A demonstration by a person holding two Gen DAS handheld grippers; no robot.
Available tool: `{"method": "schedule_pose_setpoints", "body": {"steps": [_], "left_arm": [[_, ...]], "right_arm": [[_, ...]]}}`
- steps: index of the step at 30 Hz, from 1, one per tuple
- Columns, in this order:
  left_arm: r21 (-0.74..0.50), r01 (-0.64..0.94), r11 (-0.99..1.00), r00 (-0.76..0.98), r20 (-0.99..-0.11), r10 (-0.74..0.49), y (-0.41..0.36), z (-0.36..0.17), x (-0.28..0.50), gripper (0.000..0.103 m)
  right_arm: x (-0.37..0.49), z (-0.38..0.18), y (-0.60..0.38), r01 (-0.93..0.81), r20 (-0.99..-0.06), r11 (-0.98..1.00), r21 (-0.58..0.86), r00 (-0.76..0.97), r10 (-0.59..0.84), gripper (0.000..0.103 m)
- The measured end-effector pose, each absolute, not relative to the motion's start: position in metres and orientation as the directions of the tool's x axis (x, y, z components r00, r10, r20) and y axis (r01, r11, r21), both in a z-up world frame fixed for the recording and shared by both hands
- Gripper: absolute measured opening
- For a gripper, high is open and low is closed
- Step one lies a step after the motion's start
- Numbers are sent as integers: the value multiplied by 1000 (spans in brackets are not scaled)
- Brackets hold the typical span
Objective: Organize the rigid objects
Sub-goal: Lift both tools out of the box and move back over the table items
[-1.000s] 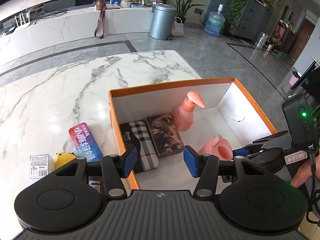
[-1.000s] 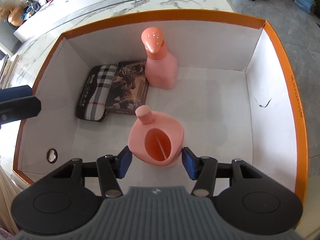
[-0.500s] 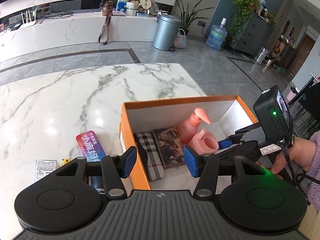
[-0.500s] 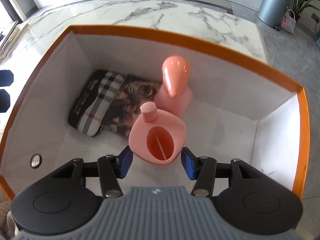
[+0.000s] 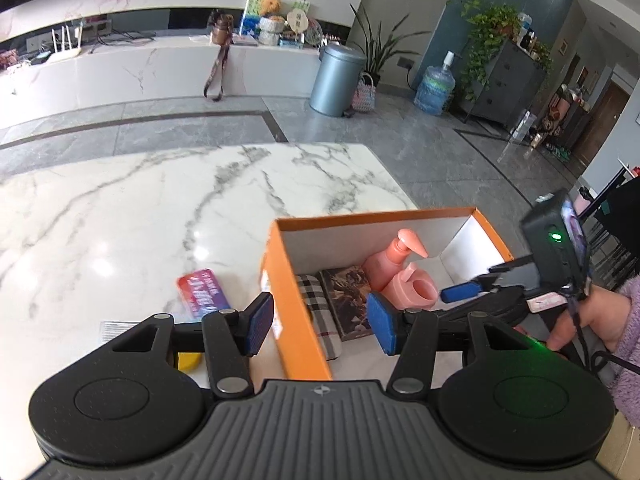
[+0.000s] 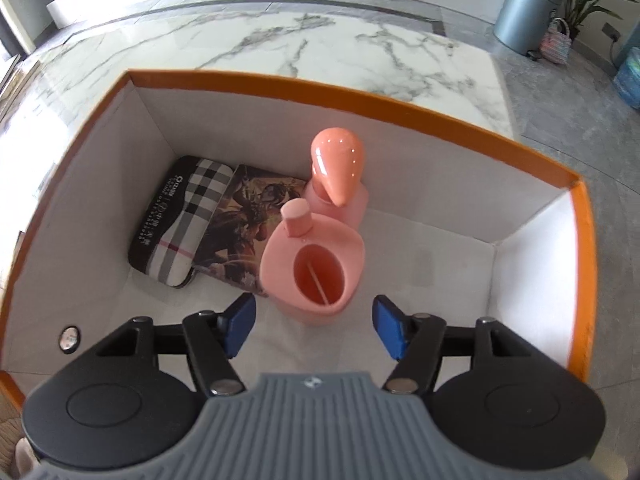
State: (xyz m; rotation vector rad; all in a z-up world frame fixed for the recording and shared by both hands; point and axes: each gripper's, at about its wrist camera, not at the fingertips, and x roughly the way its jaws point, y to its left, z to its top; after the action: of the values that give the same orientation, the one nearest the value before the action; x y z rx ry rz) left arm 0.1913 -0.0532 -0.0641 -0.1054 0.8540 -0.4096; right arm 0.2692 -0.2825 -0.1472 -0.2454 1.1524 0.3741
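Pink plastic cup (image 6: 314, 266) stands in the orange box (image 6: 400, 98), just ahead of the right gripper (image 6: 314, 328), whose fingers are spread and empty. A pump bottle (image 6: 338, 176), checked case (image 6: 180, 232) and book (image 6: 240, 232) sit beyond. The left gripper (image 5: 320, 322), spread and empty, straddles the box wall; a red card (image 5: 202, 292) and yellow item (image 5: 188, 361) to its left remain unpacked.

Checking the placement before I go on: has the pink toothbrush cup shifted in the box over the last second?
Yes. The pink cup now sits against the pump bottle and overlaps the picture card; it was nearer the right gripper before.
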Motion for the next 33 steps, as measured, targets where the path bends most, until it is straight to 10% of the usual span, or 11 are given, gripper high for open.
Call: {"method": "schedule_pose_setpoints", "body": {"steps": [17,33], "left_arm": [[-295,105,950,655,-698,-289,55,-67,110,62],[-354,84,932,548,-764,-340,60,-123,94,59]], "right_arm": [[127,-70,-197,-342,-669,903,261,610,425,65],[99,-149,-155,-245,-847,944,221,432,311,38]]}}
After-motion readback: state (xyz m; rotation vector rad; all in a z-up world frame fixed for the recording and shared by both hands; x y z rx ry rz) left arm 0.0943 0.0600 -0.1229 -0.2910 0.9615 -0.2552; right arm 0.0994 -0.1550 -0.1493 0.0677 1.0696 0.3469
